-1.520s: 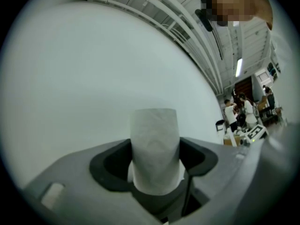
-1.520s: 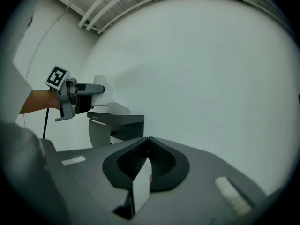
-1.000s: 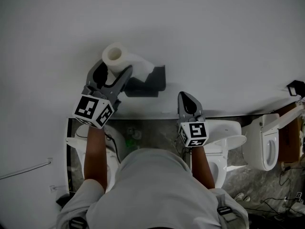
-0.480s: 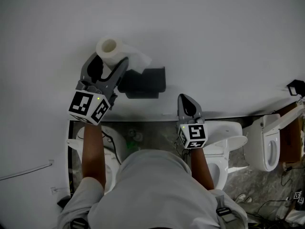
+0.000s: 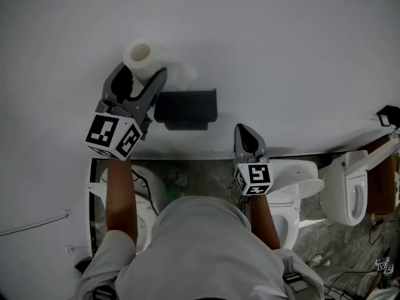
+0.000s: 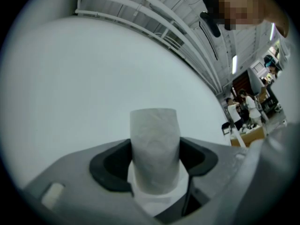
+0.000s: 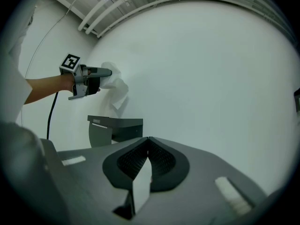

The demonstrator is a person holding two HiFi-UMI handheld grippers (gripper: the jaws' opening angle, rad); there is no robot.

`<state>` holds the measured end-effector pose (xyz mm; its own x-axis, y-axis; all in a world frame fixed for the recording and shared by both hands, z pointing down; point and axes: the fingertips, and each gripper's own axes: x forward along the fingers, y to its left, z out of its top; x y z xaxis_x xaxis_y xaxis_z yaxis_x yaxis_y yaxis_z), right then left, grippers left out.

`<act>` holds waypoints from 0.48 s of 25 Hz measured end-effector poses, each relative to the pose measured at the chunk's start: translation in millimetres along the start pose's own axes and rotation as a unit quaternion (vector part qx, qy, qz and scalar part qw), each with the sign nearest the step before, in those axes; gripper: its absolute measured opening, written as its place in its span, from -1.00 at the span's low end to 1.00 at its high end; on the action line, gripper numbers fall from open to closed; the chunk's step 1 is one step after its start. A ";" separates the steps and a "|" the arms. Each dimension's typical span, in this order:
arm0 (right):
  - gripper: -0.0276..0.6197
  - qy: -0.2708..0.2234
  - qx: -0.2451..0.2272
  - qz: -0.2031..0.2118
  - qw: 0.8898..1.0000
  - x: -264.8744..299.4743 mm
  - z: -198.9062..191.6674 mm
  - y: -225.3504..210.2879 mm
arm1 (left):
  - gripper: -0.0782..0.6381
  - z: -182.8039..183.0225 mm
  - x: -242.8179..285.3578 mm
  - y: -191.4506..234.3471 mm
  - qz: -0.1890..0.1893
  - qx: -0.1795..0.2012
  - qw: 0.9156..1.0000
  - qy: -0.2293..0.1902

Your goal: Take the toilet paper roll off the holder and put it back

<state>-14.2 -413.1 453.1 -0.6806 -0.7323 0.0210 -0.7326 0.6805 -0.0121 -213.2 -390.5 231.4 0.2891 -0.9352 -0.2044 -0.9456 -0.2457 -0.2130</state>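
Observation:
The white toilet paper roll [image 5: 140, 56] is held against the white wall, up and to the left of the dark holder [image 5: 185, 108]. My left gripper [image 5: 145, 74] is shut on it, a jaw on each side. A loose sheet [image 5: 181, 77] hangs from the roll toward the holder. In the left gripper view the roll [image 6: 154, 153] stands upright between the dark pads [image 6: 108, 168] of the left gripper [image 6: 154, 165]. My right gripper [image 5: 248, 137] hangs lower right of the holder, shut and empty. The right gripper view shows the right gripper [image 7: 148, 143] with tips touching, the holder [image 7: 115, 129] and the roll [image 7: 115, 86] beyond.
Below the wall stand white toilets [image 5: 299, 186] [image 5: 349, 189] and another [image 5: 139, 186] on a mottled floor, with cables [image 5: 375, 230] at the right. A small dark fitting [image 5: 387, 115] sits on the wall at far right. People and desks [image 6: 248, 111] show in the distance.
My left gripper has carried the roll up and to the left, off the holder and clear of it. The right gripper has stayed in place.

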 end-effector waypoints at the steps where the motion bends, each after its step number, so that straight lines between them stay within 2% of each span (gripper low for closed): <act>1: -0.92 -0.001 0.002 -0.001 1.000 -0.5 -1.1 -0.8 | 0.07 0.5 0.0 0.1 0.001 0.000 1.000 0.000; 12: -0.92 -0.015 0.007 0.002 1.000 -6.9 1.9 -1.2 | 0.07 11.3 1.2 -0.6 0.009 0.007 1.000 0.000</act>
<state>-8.6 -408.9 451.1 -0.6835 -0.7299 -0.0094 -0.7295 0.6835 -0.0266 -210.7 -388.5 220.5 0.2729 -0.9393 -0.2081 -0.9484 -0.2264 -0.2219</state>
